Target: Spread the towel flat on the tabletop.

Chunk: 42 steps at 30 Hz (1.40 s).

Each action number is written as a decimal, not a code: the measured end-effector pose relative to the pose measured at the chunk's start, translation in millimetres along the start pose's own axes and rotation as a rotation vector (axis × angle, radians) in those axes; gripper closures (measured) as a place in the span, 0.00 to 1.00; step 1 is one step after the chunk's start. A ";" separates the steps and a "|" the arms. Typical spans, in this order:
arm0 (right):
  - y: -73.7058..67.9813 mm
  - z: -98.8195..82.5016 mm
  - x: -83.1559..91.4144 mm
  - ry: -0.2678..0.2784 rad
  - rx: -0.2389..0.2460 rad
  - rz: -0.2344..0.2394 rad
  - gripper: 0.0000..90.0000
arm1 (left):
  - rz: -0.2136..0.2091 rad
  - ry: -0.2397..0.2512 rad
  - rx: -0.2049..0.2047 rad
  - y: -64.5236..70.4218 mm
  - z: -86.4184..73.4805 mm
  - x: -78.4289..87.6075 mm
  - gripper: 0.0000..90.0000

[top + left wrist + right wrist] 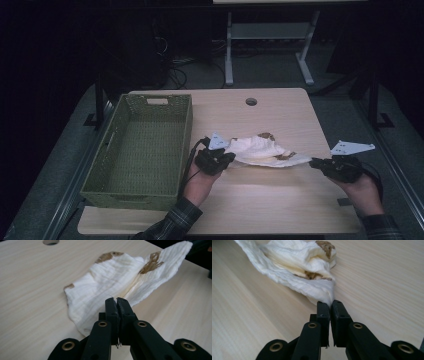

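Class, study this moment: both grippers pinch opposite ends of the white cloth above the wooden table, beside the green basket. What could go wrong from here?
1. The right gripper pinches only a thin tip of the white crinkled cloth with brown patches; it might slip free under tension.
2. The left gripper also bites near an edge, so pulling apart could tear it loose.
3. The sagging middle rests on the pale wooden table and could drag or catch the green woven basket's rim.

A basket (145, 150) sits on the left part of the table (280, 210). Right of it lies a cloth (260, 151), stretched between the left gripper (227, 158) and right gripper (315, 162).
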State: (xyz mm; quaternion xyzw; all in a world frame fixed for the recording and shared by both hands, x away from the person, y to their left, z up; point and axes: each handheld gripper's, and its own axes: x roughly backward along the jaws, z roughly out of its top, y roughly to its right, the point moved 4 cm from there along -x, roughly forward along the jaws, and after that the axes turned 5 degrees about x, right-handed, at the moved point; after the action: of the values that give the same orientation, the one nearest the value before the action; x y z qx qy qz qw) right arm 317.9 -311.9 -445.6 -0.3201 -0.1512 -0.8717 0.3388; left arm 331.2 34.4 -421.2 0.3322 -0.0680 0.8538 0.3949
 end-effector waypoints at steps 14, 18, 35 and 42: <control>-29.4 -37.0 8.5 -0.071 0.018 0.083 0.94 | -0.047 -0.105 0.013 22.2 -43.5 6.9 0.97; -34.6 -42.7 13.2 -0.070 0.023 0.107 0.79 | -0.043 -0.106 -0.001 27.1 -47.0 5.1 0.96; -4.8 -12.3 -23.3 -0.028 -0.040 0.106 0.85 | -0.024 -0.141 -0.069 14.5 -34.1 -37.6 0.88; 4.7 16.0 -52.3 -0.014 -0.031 0.130 0.83 | 0.027 -0.132 -0.080 7.1 -23.4 -51.5 0.78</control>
State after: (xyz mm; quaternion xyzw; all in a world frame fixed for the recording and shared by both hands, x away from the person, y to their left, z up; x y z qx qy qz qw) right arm 358.0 -281.8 -468.0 -0.3406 -0.1188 -0.8477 0.3889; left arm 338.1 6.1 -470.1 0.3708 -0.1324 0.8318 0.3912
